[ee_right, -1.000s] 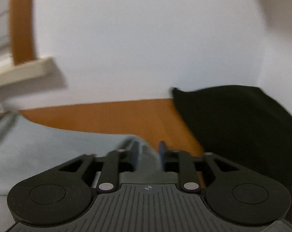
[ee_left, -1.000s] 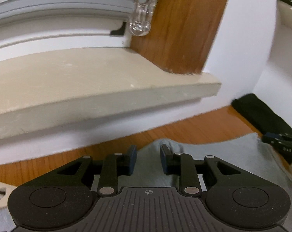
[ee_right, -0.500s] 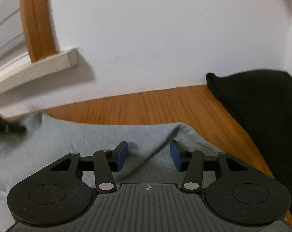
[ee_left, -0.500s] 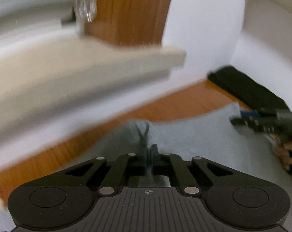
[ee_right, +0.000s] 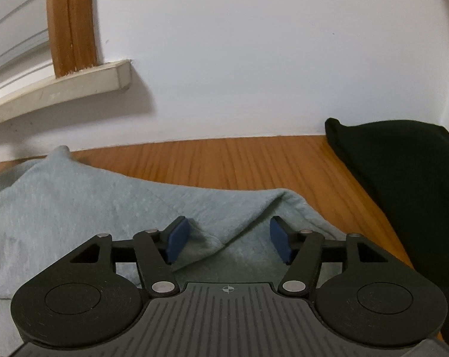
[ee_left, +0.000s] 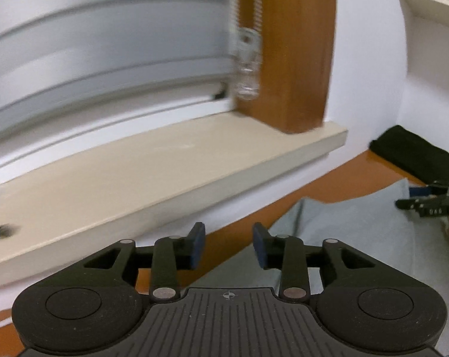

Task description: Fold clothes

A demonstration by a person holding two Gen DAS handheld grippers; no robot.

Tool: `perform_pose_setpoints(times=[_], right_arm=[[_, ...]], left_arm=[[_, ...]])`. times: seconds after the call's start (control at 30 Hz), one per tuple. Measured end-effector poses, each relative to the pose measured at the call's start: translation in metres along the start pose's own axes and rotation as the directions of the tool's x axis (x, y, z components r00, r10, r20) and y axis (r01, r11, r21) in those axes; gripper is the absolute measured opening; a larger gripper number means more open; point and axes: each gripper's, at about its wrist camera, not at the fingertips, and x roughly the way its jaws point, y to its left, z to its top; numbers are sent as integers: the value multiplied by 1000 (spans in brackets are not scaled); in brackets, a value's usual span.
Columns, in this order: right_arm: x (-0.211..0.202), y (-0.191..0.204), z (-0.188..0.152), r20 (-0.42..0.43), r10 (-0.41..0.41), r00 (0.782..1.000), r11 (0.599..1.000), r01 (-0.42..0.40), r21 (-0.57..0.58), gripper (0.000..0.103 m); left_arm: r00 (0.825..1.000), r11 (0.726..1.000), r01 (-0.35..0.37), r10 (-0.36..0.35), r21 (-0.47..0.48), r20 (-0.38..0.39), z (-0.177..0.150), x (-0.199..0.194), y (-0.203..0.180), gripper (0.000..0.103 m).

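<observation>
A pale blue-grey garment [ee_right: 75,202] lies spread on the wooden table [ee_right: 224,160]. My right gripper [ee_right: 227,238] hovers low over its near right corner. Its jaws are opening, and a raised fold of the fabric sits loosely between the blue pads [ee_right: 177,235] without being pressed. In the left wrist view the same garment [ee_left: 358,226] lies to the right. My left gripper [ee_left: 229,245] stands above its left edge, jaws opening with only table and wall showing between them. The right gripper [ee_left: 414,197] shows at that view's right edge.
A black folded cloth [ee_right: 403,184] lies on the table by the right-hand wall, also visible in the left wrist view [ee_left: 414,154]. A beige window sill [ee_left: 165,172] with a wooden frame post [ee_left: 296,59] juts out above the table's back left. White wall runs behind.
The left gripper, shut on the garment's edge half a second ago, has opened, let it go and pulled up and away leftward. The right jaws have spread wider over the fold.
</observation>
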Motion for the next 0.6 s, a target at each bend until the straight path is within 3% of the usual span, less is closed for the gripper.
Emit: perform_pose_setpoints(times=[0.27,0.5,0.6], right_arm=[[0,1,0,-3,-5,1000,1000,5,-1,64],[1,0,0,-5,-20,1000,1000,20,7,69],[0,1,0,-6,-24,1000,1000,24,10,69]], left_arm=[[995,995,-97,97,-12,14,-49,-89,29,38],[983,984,-173,175,-42,57,-61,-153,40,38],[983,985,-170,172,-41,57,-72,-167,44,38]])
